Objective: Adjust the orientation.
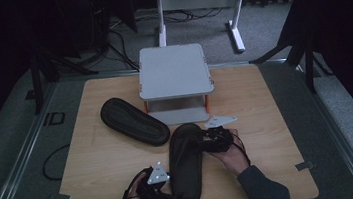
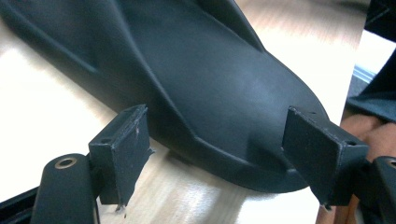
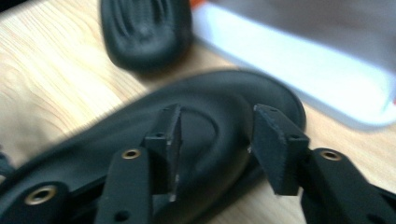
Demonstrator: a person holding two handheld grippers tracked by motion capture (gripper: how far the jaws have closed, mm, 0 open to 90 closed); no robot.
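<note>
Two black slippers lie on the wooden table (image 1: 269, 139). The near slipper (image 1: 188, 176) runs lengthwise toward me, and the far one (image 1: 134, 120) lies slanted at the left of the rack. My left gripper (image 1: 167, 188) is at the near slipper's heel (image 2: 219, 93). Its jaws (image 2: 222, 154) stand wide on either side of the heel end, and a gap shows at the left pad (image 2: 123, 149). My right gripper (image 1: 202, 141) is over the toe strap (image 3: 205, 121) of the same slipper, jaws (image 3: 217, 149) apart and nothing pinched.
A grey two-level rack (image 1: 175, 72) with orange posts stands at the back middle of the table. Its lower shelf (image 3: 299, 60) lies just beyond the near slipper's toe. Bare wood stretches to the right and front left. Cables and a white stand are on the floor behind.
</note>
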